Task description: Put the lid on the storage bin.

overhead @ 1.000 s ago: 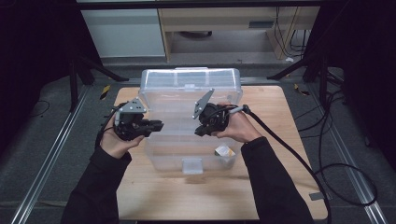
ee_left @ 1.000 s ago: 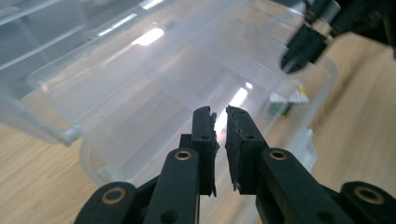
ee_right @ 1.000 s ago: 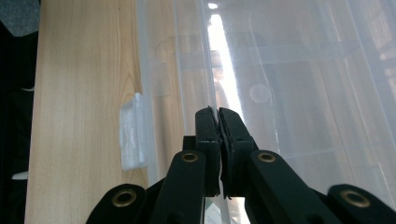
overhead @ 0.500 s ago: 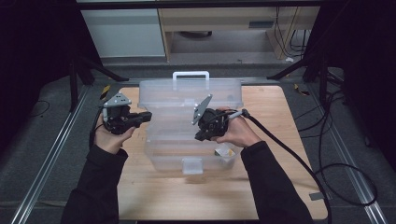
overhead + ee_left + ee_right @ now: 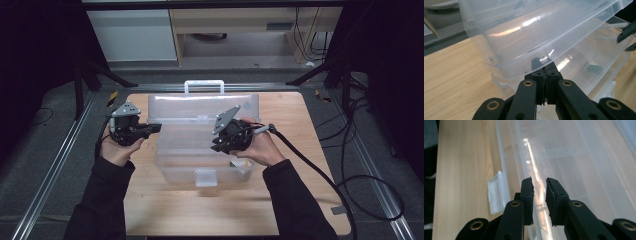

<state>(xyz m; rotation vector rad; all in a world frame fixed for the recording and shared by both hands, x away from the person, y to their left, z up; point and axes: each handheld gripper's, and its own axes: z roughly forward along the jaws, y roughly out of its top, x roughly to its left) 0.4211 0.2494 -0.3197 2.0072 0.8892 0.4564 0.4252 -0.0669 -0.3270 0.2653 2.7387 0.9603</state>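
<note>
A clear plastic box point(image 5: 200, 157) stands mid-table, its lid point(image 5: 205, 107) swung up and back, handle point(image 5: 204, 86) on top. My left gripper point(image 5: 156, 127) is at the lid's left edge. In the left gripper view its jaws point(image 5: 544, 67) are pressed together, tips against the underside of the lid's rim point(image 5: 524, 66); nothing shows between the pads. My right gripper point(image 5: 216, 145) hovers over the box's front wall. Its jaws point(image 5: 539, 180) have just been opening and stand slightly apart, with the box's front rim point(image 5: 534, 172) running below the gap, untouched.
The box's front latch point(image 5: 205, 176) point(image 5: 496, 192) hangs down towards the person. A small dark item point(image 5: 594, 68) lies inside the box. Bare wooden table point(image 5: 290, 115) surrounds the box. Metal rails run along both table sides, and cables trail at the right.
The lid has swung from lying shut on the box to leaning up and back. My left gripper moved left and outward with it. The right gripper stayed put and its jaws parted a little.
</note>
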